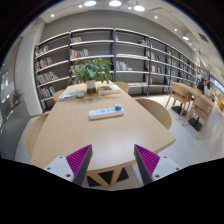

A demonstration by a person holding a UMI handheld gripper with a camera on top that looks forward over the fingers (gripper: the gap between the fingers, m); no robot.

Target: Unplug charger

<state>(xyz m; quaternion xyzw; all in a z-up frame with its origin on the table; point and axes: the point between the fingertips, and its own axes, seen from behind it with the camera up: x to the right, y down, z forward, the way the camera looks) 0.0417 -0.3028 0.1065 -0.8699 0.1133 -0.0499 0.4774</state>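
A white power strip (105, 112) lies on a long light wooden table (80, 135), well beyond my fingers. Something small seems plugged into it, but I cannot make out a charger. My gripper (112, 163) is open and empty, held above the near end of the table. Its purple pads (78, 160) stand wide apart, with nothing between them.
A potted plant (92, 71) and books (105, 90) sit at the far end of the table. Wooden chairs (156, 110) stand along its right side. Bookshelves (110, 55) line the back wall. More tables and chairs (195, 100) stand at the far right.
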